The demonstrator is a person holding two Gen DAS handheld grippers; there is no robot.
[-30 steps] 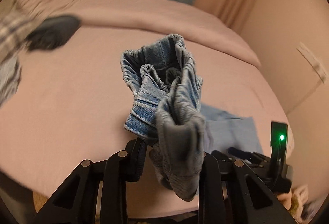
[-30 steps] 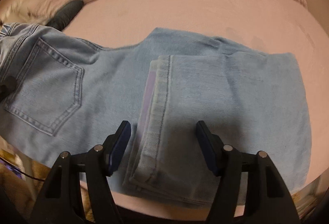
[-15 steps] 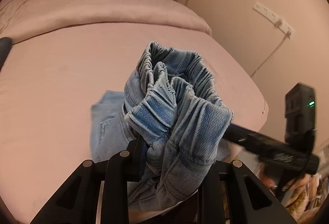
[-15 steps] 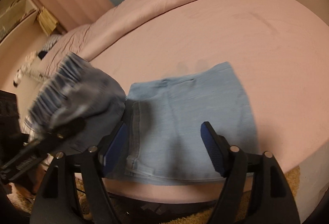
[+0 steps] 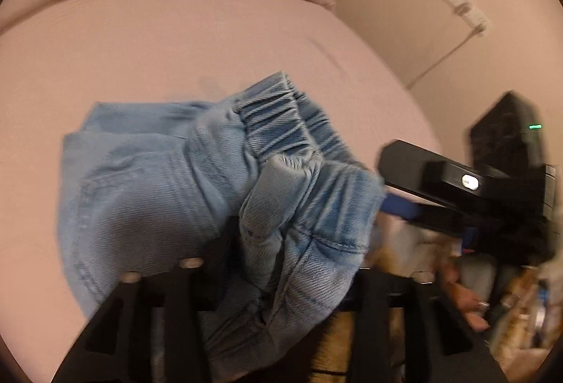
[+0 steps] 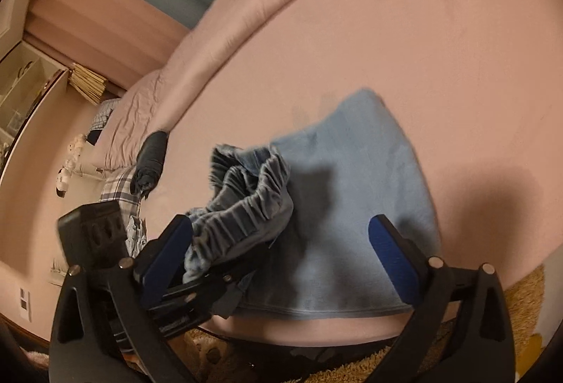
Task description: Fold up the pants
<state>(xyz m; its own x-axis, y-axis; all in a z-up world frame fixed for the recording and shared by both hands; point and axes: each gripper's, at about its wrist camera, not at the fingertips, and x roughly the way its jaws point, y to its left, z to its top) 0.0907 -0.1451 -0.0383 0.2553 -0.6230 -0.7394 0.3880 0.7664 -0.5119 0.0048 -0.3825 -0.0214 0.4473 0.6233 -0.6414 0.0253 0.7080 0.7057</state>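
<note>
The pants (image 6: 355, 207) lay partly folded at the near edge of the pink bed (image 6: 422, 31), their gathered waistband (image 5: 299, 151) lifted off the sheet. My left gripper (image 5: 281, 274) was pinching that waistband, bunched between its fingers, I judged so it could be carried over the flat legs for the last fold. My right gripper (image 6: 281, 242) hung spread wide above the flat denim, gripping nothing, apparently ready to pin or smooth it. At nine o'clock in the right view lay a dark bundle (image 6: 149, 161), well apart.
</note>
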